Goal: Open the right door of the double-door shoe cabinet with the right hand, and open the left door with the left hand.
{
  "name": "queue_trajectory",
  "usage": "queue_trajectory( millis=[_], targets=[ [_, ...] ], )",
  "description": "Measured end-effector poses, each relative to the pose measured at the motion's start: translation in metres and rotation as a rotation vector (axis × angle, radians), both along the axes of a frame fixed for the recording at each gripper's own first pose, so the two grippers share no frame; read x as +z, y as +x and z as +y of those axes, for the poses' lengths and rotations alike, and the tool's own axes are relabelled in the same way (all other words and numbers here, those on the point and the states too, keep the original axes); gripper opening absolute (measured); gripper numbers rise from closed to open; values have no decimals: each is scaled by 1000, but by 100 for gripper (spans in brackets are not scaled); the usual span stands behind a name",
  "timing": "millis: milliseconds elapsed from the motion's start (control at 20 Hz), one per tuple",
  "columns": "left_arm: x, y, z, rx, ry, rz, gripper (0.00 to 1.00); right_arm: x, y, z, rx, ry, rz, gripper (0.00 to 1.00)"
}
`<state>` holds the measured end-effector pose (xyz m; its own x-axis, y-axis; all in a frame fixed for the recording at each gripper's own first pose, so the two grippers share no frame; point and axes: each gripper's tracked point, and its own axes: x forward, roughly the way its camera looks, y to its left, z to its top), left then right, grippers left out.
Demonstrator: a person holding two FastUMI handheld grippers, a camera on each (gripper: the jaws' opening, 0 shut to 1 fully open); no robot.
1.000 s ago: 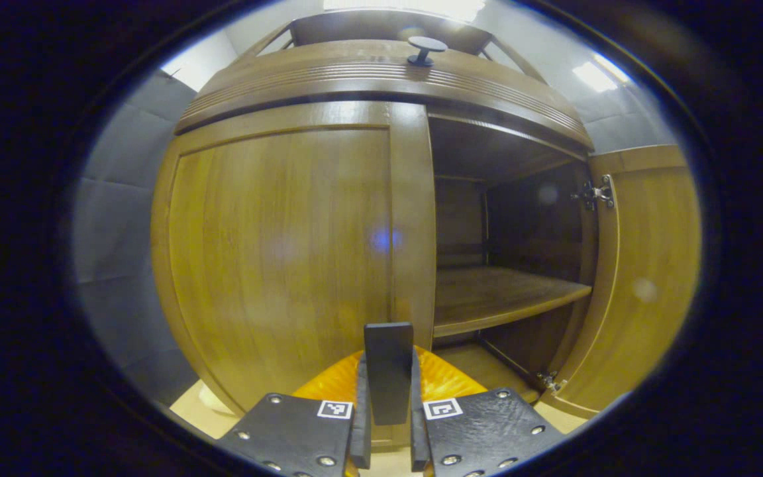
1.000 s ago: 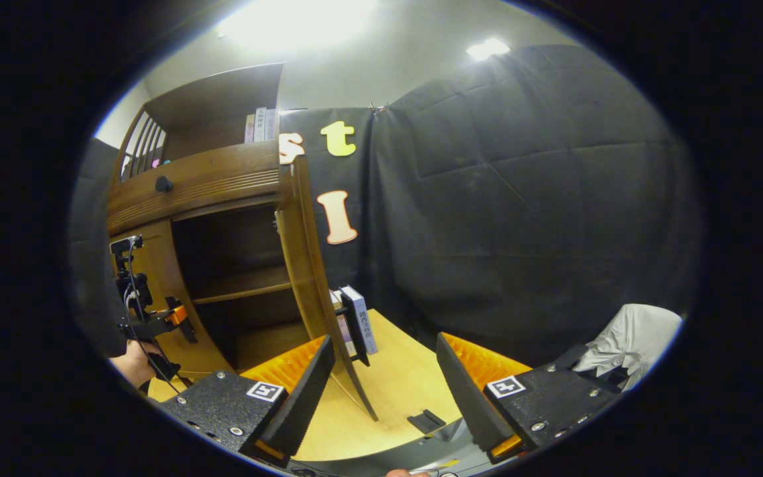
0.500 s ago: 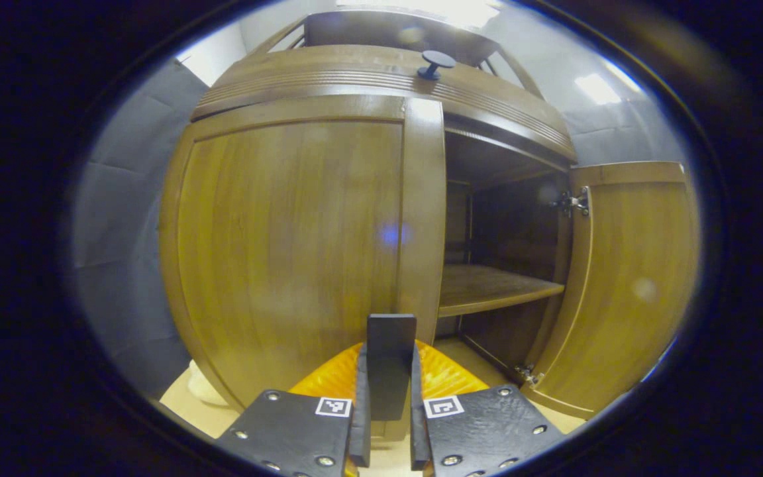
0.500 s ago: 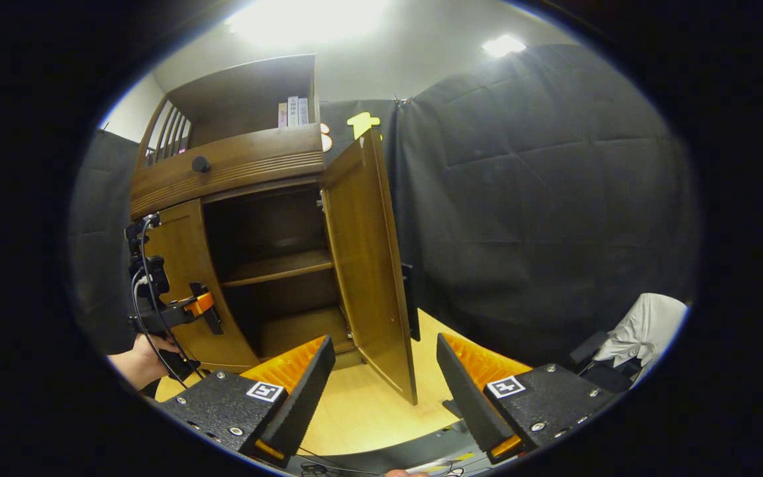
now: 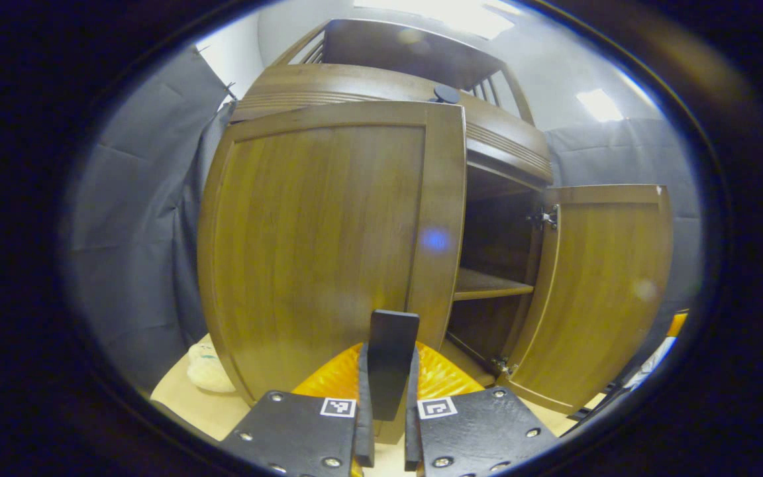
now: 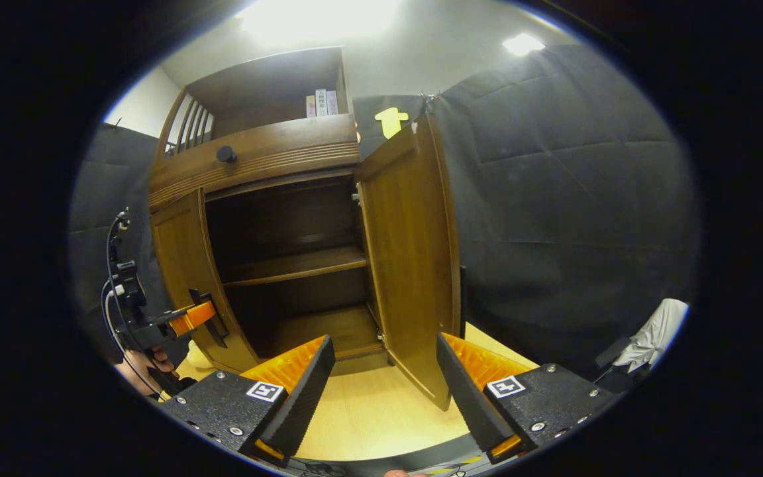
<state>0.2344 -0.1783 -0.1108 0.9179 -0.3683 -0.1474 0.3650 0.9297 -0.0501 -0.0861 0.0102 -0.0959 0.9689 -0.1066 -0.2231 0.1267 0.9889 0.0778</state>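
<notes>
The brown wooden shoe cabinet has both doors swung out. In the left gripper view the left door (image 5: 315, 245) stands partly open close in front, and my left gripper (image 5: 387, 371) is shut on its dark flat handle (image 5: 393, 331). The right door (image 5: 607, 291) stands wide open beyond it. In the right gripper view my right gripper (image 6: 385, 387) is open and holds nothing, a short way in front of the right door (image 6: 408, 252). The left gripper (image 6: 189, 318), held by a hand (image 6: 150, 371), sits at the left door (image 6: 179, 265).
Inside the cabinet is a bare shelf (image 6: 302, 265). Above the doors is a drawer front with a dark knob (image 6: 226, 154), and books (image 6: 322, 103) stand on the top shelf. A cream soft thing (image 5: 209, 371) lies left of the cabinet. Pale cloth (image 6: 653, 331) lies at far right.
The left door has swung outward with my left gripper on its handle. The right gripper view has shifted, so the open right door now shows more of its inner face.
</notes>
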Motion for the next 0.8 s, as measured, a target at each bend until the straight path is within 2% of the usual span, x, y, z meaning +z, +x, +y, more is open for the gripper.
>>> queue_trajectory(
  millis=[350,400,450,750,800],
  targets=[
    [8,-40,35,21,-6,-19,24,-10,16,25,77,34,17,96],
    [9,-46,42,25,-10,-25,19,-11,19,28,85,35,19,96],
    [11,-53,49,32,-13,-29,24,-12,21,30,94,36,20,96],
    [18,-85,99,101,-13,-48,24,-25,30,44,162,60,50,96],
    [18,-88,107,117,-16,-50,17,-28,33,48,176,65,53,96]
  ],
)
